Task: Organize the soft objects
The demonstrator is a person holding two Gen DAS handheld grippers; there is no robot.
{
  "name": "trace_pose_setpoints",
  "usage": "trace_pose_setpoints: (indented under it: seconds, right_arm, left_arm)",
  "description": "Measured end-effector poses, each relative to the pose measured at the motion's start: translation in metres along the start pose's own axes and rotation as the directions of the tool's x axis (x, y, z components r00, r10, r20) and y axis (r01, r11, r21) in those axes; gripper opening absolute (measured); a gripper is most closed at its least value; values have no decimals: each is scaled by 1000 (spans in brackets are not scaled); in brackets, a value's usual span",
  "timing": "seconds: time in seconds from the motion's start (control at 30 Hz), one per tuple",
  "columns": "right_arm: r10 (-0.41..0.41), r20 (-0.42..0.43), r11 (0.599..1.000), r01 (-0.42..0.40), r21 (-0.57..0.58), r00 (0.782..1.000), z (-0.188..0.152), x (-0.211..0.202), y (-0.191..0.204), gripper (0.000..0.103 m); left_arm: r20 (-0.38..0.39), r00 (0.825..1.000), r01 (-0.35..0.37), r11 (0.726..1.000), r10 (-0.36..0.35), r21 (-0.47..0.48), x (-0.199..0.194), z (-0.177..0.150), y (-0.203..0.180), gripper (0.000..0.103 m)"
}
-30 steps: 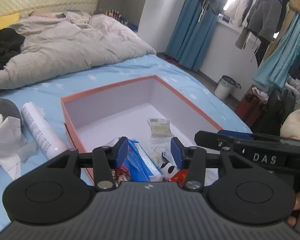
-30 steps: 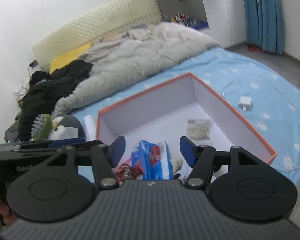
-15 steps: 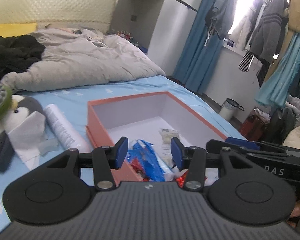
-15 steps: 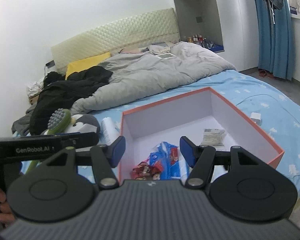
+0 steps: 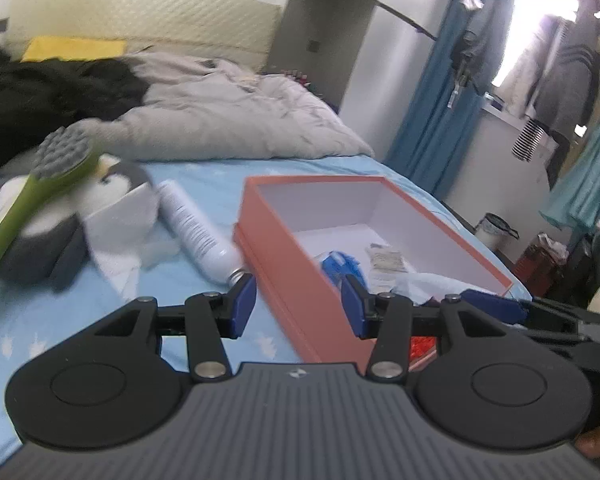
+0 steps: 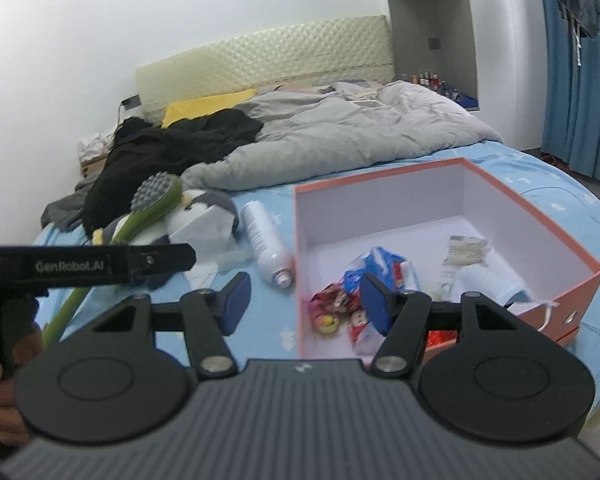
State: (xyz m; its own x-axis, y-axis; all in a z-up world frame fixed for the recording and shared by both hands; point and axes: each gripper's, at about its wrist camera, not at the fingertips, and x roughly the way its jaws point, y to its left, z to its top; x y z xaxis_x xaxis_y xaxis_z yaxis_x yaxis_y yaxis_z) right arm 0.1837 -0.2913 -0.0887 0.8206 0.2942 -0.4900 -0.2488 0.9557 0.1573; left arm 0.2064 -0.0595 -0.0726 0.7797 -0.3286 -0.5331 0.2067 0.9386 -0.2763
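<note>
- Several soft packets lie inside the orange box (image 6: 516, 196): a blue snack bag (image 6: 374, 266), a red wrapper (image 6: 332, 300), a small pale pouch (image 6: 466, 246) and a light blue face mask (image 6: 496, 280), all crowded toward the near end of its white floor
- One plush penguin (image 6: 204, 216) lies on the bed (image 6: 548, 168) left of the box and well apart from it, with a white folded cloth (image 5: 120, 216) draped against its front
- A green long-handled brush (image 6: 156, 200) with a grey bristled head lies across the penguin
- A white spray can (image 6: 266, 240) lies on its side between the penguin and the box, its nozzle end near the box's near left corner
- The left gripper (image 5: 298, 306) hovers over the box's near left edge, its blue-padded fingers (image 5: 242, 300) spread wide with nothing between them
- The right gripper (image 6: 304, 300) hangs above the same near edge, fingers (image 6: 374, 300) equally wide apart and holding nothing
- Farther up the bed sit a rumpled grey duvet (image 6: 340, 136), a heap of black clothing (image 6: 172, 148) and a yellow pillow (image 6: 208, 106) against the quilted headboard (image 6: 268, 56)
- Blue curtains (image 6: 580, 80) hang at the right
</note>
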Motion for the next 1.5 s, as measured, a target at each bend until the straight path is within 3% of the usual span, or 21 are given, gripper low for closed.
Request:
trace_pose_setpoints:
  seconds: [0.2, 0.5, 0.8, 0.93, 1.27, 1.4, 1.5]
  right_arm:
    - [22, -16, 999, -22, -25, 1000, -21, -5, 24, 63]
    - [76, -77, 997, -79, -27, 994, -50, -4, 55, 63]
    - [98, -135, 993, -105, -48, 986, -72, 5, 76, 63]
    - [91, -140, 993, -101, -67, 986, -73, 19, 80, 63]
    - [97, -150, 990, -111, -86, 984, -59, 85, 92, 62]
    - [110, -139, 989, -123, -86, 984, -49, 115, 97, 59]
    - [114, -151, 991, -122, -48, 982, -36, 144, 97, 50]
  left_arm:
    - [-7, 999, -34, 996, 33, -81, -20, -22, 30, 53]
    - [-34, 994, -103, 987, 100, -120, -43, -56, 51, 53]
    - [-109, 982, -175, 959, 154, -224, -50, -95, 91, 53]
    - [-120, 975, -214, 941, 189, -260, -35, -98, 113, 53]
    - [-109, 974, -226, 914, 201, -337, 28, -78, 164, 53]
    - [-111, 973, -229, 906, 202, -357, 55, -69, 180, 53]
    - [-108, 975, -223, 903, 196, -367, 76, -64, 192, 53]
